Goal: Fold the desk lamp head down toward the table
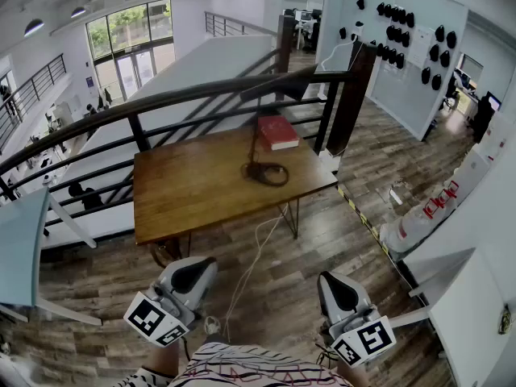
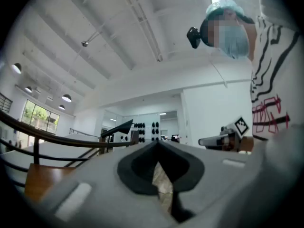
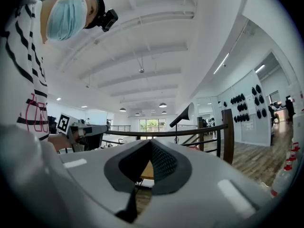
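The black desk lamp stands on the wooden table (image 1: 185, 192). Its round base (image 1: 268, 172) sits near the table's right end, and a thin stem rises to the raised cone head (image 1: 278, 85). That head also shows far off in the left gripper view (image 2: 117, 127) and in the right gripper view (image 3: 184, 115). My left gripper (image 1: 203, 266) and right gripper (image 1: 330, 282) are both shut and empty. They are held low by the person's body, well short of the table's near edge. Each gripper shows in the other's view: the right gripper (image 2: 228, 137) and the left gripper (image 3: 80, 129).
A red book (image 1: 277, 131) lies on the table behind the lamp. A white cable (image 1: 251, 252) drops from the table to the wood floor. A black railing (image 1: 161, 103) runs behind the table. White canisters (image 1: 419, 216) and a white cabinet (image 1: 472, 313) stand to the right, and a pale blue tabletop (image 1: 20, 248) to the left.
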A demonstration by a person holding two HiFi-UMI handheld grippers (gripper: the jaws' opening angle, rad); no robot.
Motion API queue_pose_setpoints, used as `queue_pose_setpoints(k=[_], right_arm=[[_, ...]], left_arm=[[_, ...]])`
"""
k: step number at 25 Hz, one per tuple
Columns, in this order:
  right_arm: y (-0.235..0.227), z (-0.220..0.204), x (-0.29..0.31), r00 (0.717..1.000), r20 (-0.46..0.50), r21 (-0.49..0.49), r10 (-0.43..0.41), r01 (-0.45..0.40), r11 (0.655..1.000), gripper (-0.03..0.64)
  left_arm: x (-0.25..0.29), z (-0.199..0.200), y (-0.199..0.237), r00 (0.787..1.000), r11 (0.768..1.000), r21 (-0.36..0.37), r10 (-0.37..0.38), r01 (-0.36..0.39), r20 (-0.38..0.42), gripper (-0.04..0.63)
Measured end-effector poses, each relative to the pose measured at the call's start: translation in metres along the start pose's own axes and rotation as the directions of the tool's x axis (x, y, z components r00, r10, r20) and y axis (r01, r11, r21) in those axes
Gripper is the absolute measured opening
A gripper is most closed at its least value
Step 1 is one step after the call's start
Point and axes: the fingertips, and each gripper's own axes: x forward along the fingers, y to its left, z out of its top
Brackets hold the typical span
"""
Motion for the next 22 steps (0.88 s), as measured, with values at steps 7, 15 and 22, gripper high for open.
queue_pose_setpoints(k=[7,15,22], right_arm=[[-0.007,-0.004,0.004,0.999,0.034,0.029,-0.008,0.007,1.000,0.003],[-0.028,-0.013,0.027,0.998,0.016,0.020,-0.057,0.057,0.998,0.183],[-0.057,-0.012,0.082,0.996,0.020,0.013,-0.089,0.088,0.996,0.235]], left_arm=[[0.004,-0.007,-0.004,1.000,1.000,0.001,0.015,-0.015,0.025,0.003],[0.025,-0.031,0.016,1.000,0.999,-0.034,0.029,-0.029,0.006,0.109],[0.064,-0.056,0.070,1.000,0.997,-0.071,0.008,-0.010,-0.023,0.158]])
